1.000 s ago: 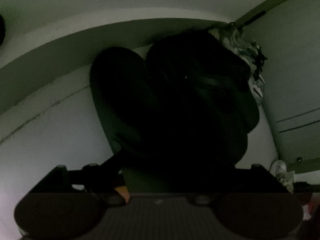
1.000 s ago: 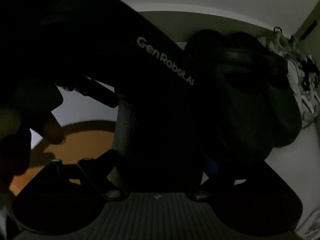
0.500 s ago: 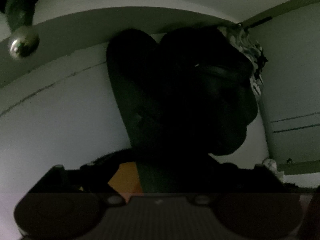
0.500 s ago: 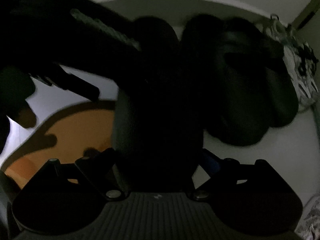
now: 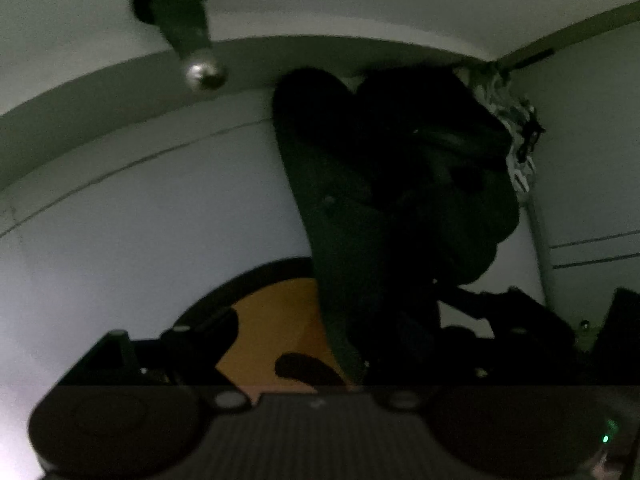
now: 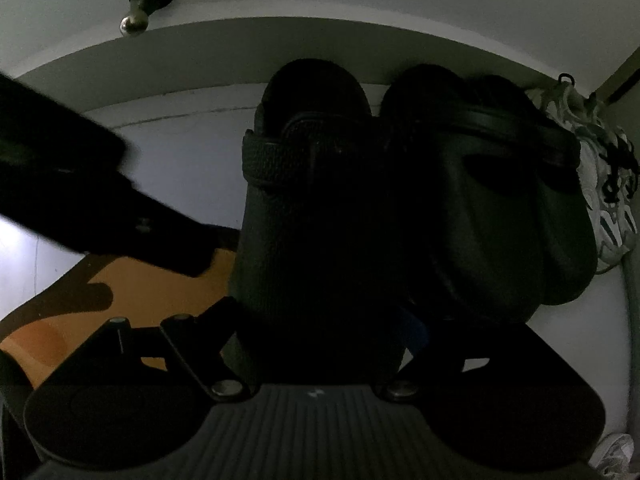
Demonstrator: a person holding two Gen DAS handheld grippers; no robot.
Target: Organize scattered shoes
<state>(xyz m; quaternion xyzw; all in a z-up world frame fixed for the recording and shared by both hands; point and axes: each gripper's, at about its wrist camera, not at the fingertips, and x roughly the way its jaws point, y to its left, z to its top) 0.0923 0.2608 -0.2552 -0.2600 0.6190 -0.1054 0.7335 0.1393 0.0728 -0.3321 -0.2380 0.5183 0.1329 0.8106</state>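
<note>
A black clog (image 6: 316, 200) stands toe-up against the white wall, its heel filling the gap between the fingers of my right gripper (image 6: 320, 320), which is shut on it. A second black clog (image 6: 492, 200) leans against the wall just to its right, touching it. My left gripper (image 5: 320, 332) is off to the left with its jaws opening. In the left wrist view the first clog (image 5: 340, 220) shows side-on, its heel end low between the fingers, and no pad presses it. The left gripper's dark fingers (image 6: 188, 252) end just left of the clog.
A white patterned sneaker (image 6: 608, 192) sits at the wall right of the clogs, near a corner. A metal-tipped door stop (image 5: 192, 40) juts from the wall at upper left. Orange floor (image 6: 140, 292) lies left of the clogs. The scene is very dark.
My left gripper has drawn back and to the left, away from the clog, with its jaws wider. The door stop and orange floor have come into its view. The right gripper stays on the clog.
</note>
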